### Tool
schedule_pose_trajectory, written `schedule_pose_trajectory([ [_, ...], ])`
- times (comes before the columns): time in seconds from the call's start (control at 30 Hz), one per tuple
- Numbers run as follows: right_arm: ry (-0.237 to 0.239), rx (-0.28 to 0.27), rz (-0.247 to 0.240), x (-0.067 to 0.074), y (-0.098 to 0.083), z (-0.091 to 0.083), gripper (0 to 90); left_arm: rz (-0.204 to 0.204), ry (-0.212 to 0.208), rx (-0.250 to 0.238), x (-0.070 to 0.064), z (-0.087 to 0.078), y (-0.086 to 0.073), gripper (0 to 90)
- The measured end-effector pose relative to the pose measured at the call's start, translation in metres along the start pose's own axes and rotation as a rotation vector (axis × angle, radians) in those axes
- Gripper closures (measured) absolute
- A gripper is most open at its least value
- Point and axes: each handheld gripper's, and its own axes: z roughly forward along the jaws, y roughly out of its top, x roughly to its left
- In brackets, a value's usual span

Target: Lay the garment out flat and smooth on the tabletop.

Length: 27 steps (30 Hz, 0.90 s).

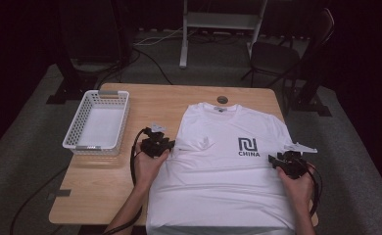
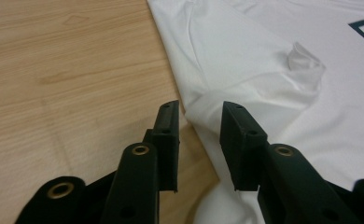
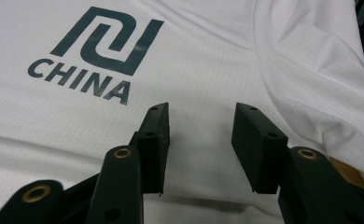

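Left claw gapes at the folded-in sleeve; right claw hangs open, empty, above the T-shirt. Folding seems barely begun.

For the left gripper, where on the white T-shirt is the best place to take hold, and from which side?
Probably the folded-in sleeve's outer fold, just ahead of the open left gripper. Come in low from the bare table side: the T-shirt lies flat, but this doubled edge meets the wood, so one jaw could slide under it while the other presses down on top.
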Motion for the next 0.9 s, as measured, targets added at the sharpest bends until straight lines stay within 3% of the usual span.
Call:
schedule_pose_trajectory([
  [0.17,0.000,-0.001,0.001,0.000,0.000,0.000,56.0,-0.016,0.006,0.031,0.000,0.017,0.009,65.7],
  [0.27,0.002,-0.004,0.002,0.000,-0.001,0.000,55.9,0.002,0.007,0.068,-0.003,0.027,0.009,63.6],
  [0.47,0.000,-0.006,0.001,0.000,-0.001,0.000,55.7,0.009,0.008,0.083,-0.006,0.034,0.009,63.5],
  [0.53,0.000,-0.007,0.001,0.000,-0.001,0.000,55.5,0.017,0.010,0.082,-0.007,0.034,0.009,66.3],
  [0.63,0.002,-0.009,0.001,0.000,-0.001,0.000,55.3,0.051,0.020,0.079,-0.011,0.033,0.010,80.4],
  [0.7,0.002,-0.009,0.001,0.000,-0.002,0.000,55.3,0.065,0.025,0.067,-0.013,0.031,0.009,85.2],
  [0.9,0.005,-0.014,0.002,0.000,-0.002,0.000,55.2,0.086,0.029,0.058,-0.014,0.023,0.006,87.3],
])
